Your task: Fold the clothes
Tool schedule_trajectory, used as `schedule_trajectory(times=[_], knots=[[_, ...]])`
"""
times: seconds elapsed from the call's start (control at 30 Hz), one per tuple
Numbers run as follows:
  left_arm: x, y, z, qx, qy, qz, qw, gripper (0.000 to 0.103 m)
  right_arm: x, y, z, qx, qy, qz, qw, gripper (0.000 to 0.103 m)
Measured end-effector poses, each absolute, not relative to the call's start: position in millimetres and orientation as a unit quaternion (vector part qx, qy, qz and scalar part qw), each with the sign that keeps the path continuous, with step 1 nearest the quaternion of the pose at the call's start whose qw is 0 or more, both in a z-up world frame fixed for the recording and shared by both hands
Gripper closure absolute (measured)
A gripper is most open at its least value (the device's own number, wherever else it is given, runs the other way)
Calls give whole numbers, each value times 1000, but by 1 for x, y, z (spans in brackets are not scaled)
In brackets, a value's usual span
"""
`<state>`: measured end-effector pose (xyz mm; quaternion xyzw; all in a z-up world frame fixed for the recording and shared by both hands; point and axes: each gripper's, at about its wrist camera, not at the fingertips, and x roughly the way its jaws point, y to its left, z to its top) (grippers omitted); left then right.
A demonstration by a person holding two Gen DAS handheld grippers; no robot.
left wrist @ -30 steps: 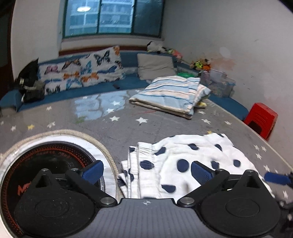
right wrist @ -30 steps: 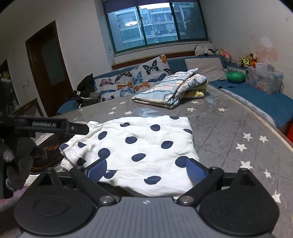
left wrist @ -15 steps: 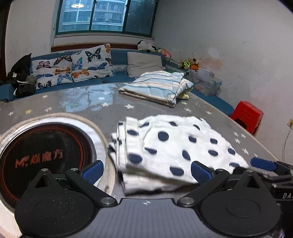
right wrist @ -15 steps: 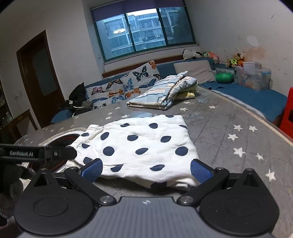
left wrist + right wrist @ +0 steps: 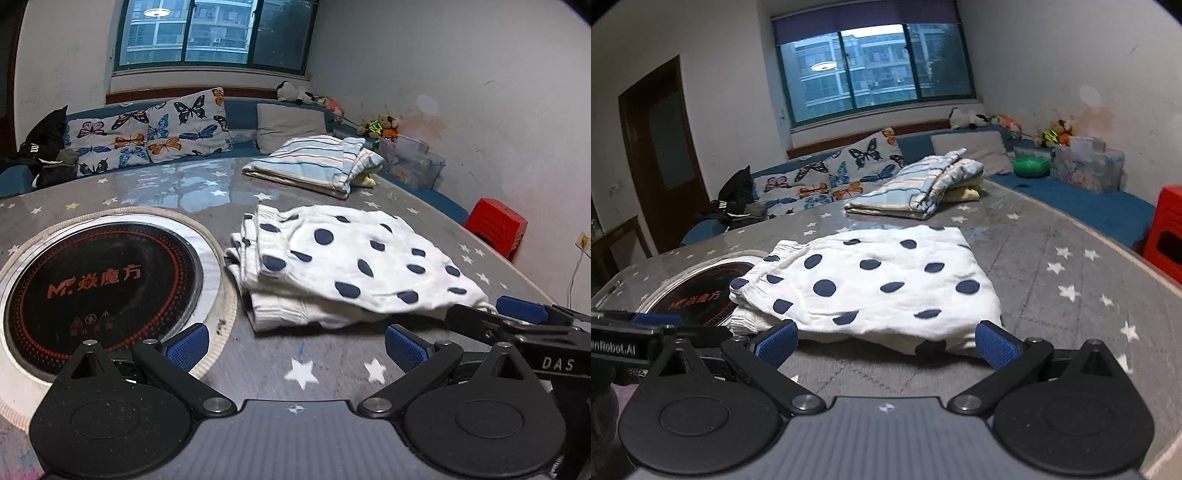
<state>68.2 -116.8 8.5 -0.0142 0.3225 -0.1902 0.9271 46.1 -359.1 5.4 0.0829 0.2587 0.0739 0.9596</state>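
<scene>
Both grippers backed off; cooktop (image 5: 99, 280) reads "Mr.焱魔方".

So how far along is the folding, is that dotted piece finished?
Done, by the look of it: the polka-dot garment lies folded in layers beside the round hob, and a striped folded pile sits farther back on the table. In hand: nothing; the left gripper and right gripper are both open and empty. Left: possibly moving the dotted piece onto the pile; no unfolded clothes show on the table.
</scene>
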Motion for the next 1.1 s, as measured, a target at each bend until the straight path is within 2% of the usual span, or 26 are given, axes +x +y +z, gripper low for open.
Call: schedule_trajectory(times=[1.1], knots=[[51,-123,-5,1,344,-188,920,0,40,-355,-9,86,304,15,949,0]])
